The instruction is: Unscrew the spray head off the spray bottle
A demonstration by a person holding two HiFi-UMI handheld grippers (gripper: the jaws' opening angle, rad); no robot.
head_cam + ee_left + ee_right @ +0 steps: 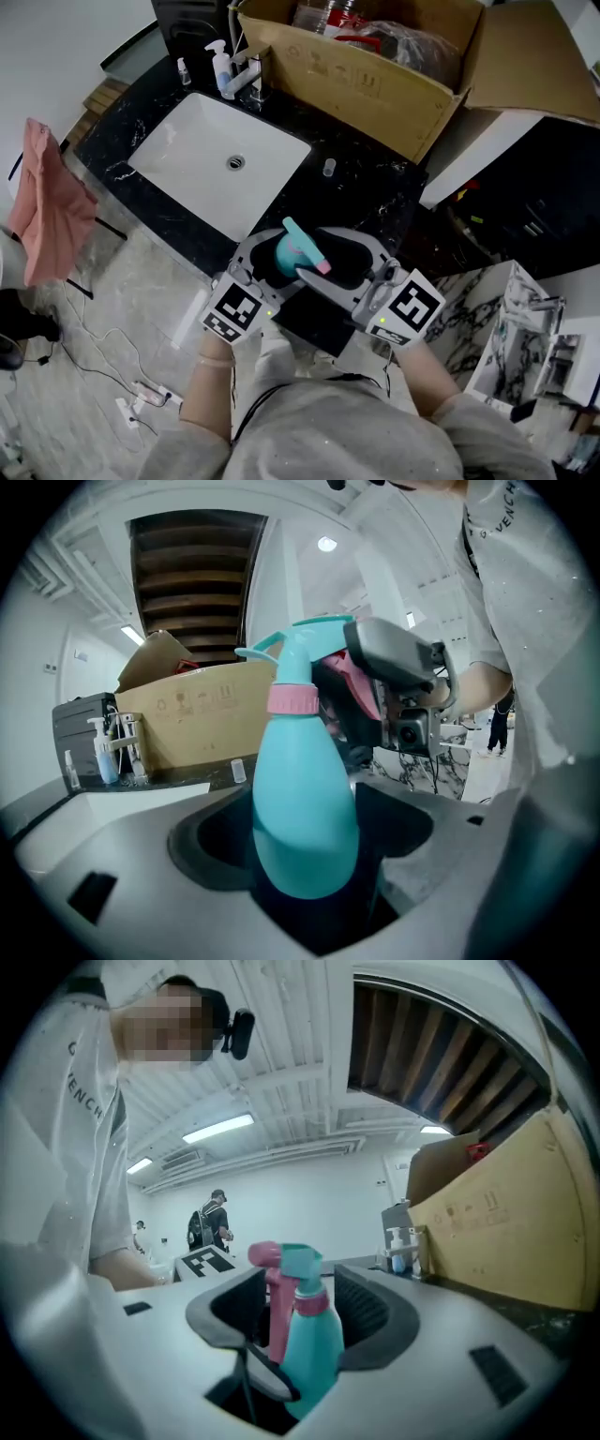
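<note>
The left gripper (pixel 305 834) is clamped on the belly of the teal, pear-shaped plastic spray bottle (pixel 305 808). Its jaws stand wide because the body is wide, and the bottle rises upright out of them. The bottle is held in the air between the two grippers, close to the person's chest, with nothing beneath it.

The right gripper (pixel 300 1312) comes in from the opposite side. Its jaws stand apart around the teal spray head with its pink trigger (pixel 292 1274). There is daylight on both sides, so it surrounds the head without pressing on it.

The ribbed pink screw collar (pixel 293 698) sits on the neck just above the left gripper's hold. No view shows how far its thread has loosened.

Beyond the grippers lie the white rectangular sink (pixel 159 141), sunk in the black marble counter (pixel 375 202), and a large open cardboard box (pixel 375 89).

This looks like a pause between turns of the unscrewing, with the body anchored and the turning hand free. Next, the right jaws need to close on the head or collar, clear of the trigger so nothing sprays. They should then twist about the bottle's long axis while the left grip stops the smooth body from spinning along.
</note>
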